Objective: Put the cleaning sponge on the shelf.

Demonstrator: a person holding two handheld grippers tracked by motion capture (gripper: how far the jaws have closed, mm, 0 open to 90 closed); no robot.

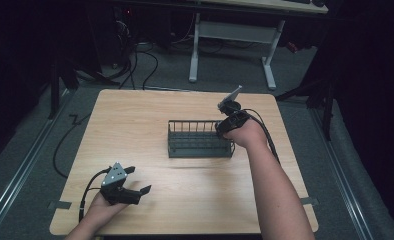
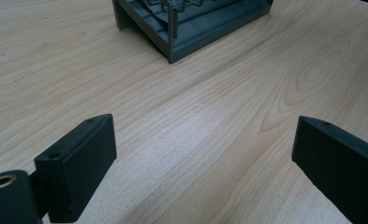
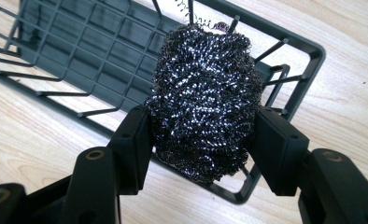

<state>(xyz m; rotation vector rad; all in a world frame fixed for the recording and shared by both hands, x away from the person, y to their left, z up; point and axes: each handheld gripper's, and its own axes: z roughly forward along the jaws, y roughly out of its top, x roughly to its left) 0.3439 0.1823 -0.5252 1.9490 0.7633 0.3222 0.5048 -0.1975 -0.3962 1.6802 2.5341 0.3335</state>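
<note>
The table (image 1: 135,130) is the biggest thing here, a pale wood top with bare space over most of it. Right of its middle stands the rack (image 1: 200,140), a dark grey wire-and-plastic tray with upright prongs along its far side.

The right gripper (image 1: 225,125) hangs over the rack's right end, and in the right gripper view its jaws are clamped on the scourer (image 3: 203,98), a ball of dark steel wool (squeezed a little at the sides by the pads). The scourer sits above the rack's end compartment, between the prongs, and whether its underside already touches the grid I cannot tell.

The left gripper (image 1: 135,192) rests near the table's near-left corner, well apart from the rack, its jaws spread wide with nothing between them.

By the look of it the work is placing the scourer in the rack. The pick-up and carry look done. What seems left is to lower it the last bit, let go and pull the hand clear.
</note>
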